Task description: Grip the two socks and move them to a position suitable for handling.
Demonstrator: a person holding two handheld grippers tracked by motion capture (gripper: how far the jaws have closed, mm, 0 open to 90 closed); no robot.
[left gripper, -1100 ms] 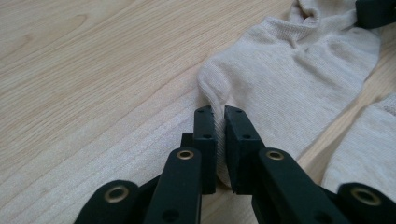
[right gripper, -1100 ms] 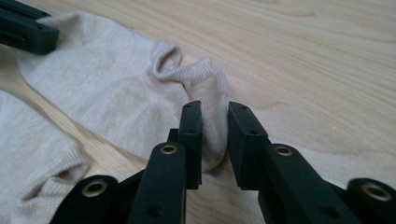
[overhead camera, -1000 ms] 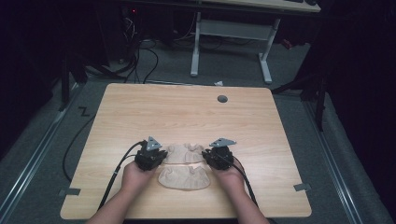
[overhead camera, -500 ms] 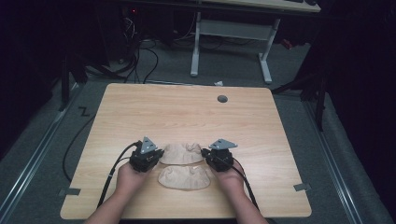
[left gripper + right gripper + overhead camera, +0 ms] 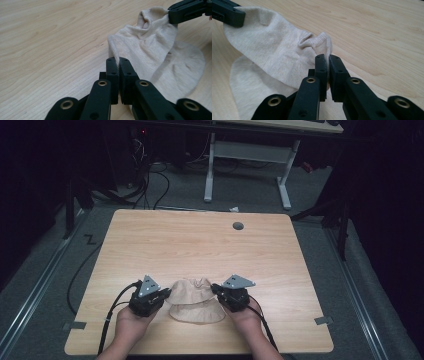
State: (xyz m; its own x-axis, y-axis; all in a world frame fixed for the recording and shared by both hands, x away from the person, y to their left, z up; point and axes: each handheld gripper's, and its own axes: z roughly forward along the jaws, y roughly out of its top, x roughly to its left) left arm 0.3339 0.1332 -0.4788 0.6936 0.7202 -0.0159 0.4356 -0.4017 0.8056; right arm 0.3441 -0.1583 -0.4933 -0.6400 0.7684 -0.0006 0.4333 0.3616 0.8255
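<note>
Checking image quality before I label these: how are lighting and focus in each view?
High view: table evenly lit, surroundings nearly black, slightly soft. Left gripper view: sock and wood grain sharp, the nearest part of the left gripper blurred. Right gripper view: sock knit crisp, the bottom of the right gripper soft, no glare.

Sock [image 5: 195, 300] on table [image 5: 200, 245], between left gripper [image 5: 164, 295] and right gripper [image 5: 216, 290].

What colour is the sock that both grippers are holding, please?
Plain beige sock, with no pattern; it shows best in the right gripper view.
</note>
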